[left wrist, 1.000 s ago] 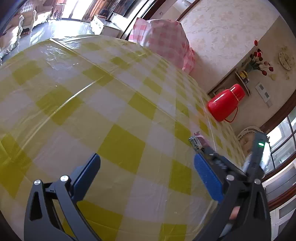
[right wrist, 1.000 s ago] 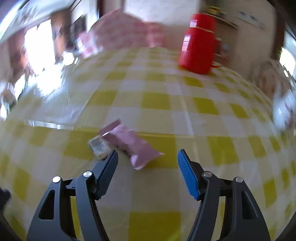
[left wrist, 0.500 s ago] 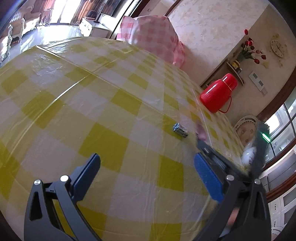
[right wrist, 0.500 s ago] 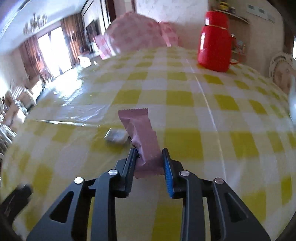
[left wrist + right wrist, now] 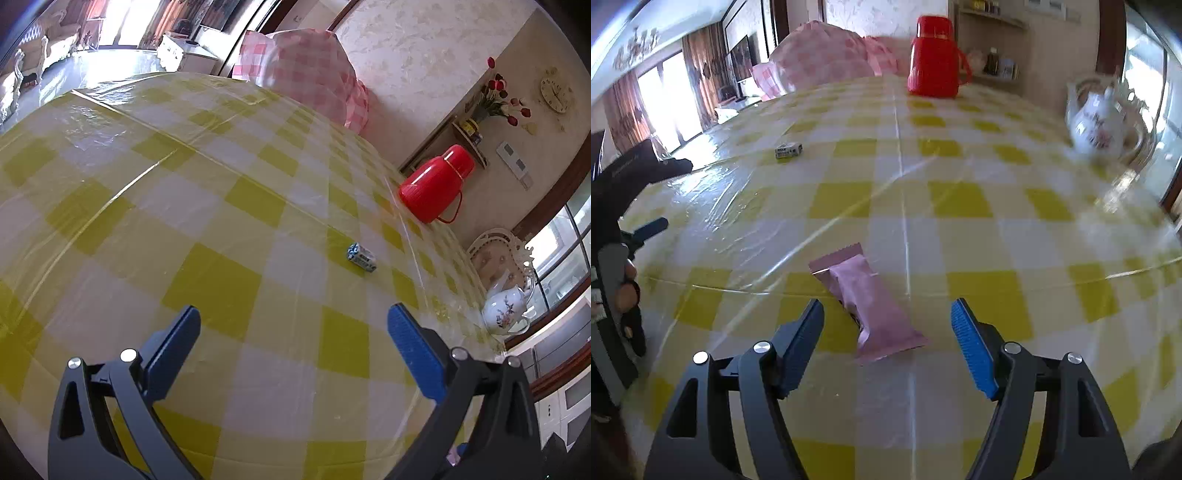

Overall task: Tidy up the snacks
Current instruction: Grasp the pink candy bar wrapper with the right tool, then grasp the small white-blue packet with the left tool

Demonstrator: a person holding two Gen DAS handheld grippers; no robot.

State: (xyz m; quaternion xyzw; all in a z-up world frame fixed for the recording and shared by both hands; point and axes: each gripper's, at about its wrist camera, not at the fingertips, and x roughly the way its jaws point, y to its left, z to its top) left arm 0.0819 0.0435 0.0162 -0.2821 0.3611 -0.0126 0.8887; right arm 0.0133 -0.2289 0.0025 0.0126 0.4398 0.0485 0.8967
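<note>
- Your right gripper (image 5: 888, 332) is spreading its jaws, and the pink foil snack wrapper (image 5: 870, 306), a long pillow-shaped packet, lies flat on the yellow-and-white checked plastic tablecloth (image 5: 967, 199) between the blue pads without either pad pressing on it. Judge this as the release: let the jaws finish widening before you draw away, so neither pad drags the packet askew.
- The packet lies slanted, its crimped end toward 11 o'clock and its near end toward 5 o'clock in the right wrist view. If you want a tidy row, pull straight back along your fingers and do not sweep sideways across it.
- The other snack, a small white-and-blue boxed sweet (image 5: 788, 150), sits well apart from the packet, up at about 10 o'clock in that view. It is probably the next thing to bring over, to lie beside the pink one.
- Your left gripper (image 5: 293, 341) hovers with its jaws wide and nothing between them. In its own view the same little box (image 5: 362, 257) lies ahead at about 1 o'clock, short of the red plastic thermos jug (image 5: 434, 186).
- Approach that box low and square: it is small and light, so I would expect it to skid on the glossy cloth if only one pad reaches it first.
- Keep clear of the white floral china teapot (image 5: 1095, 123) at 2 o'clock of the right view.
</note>
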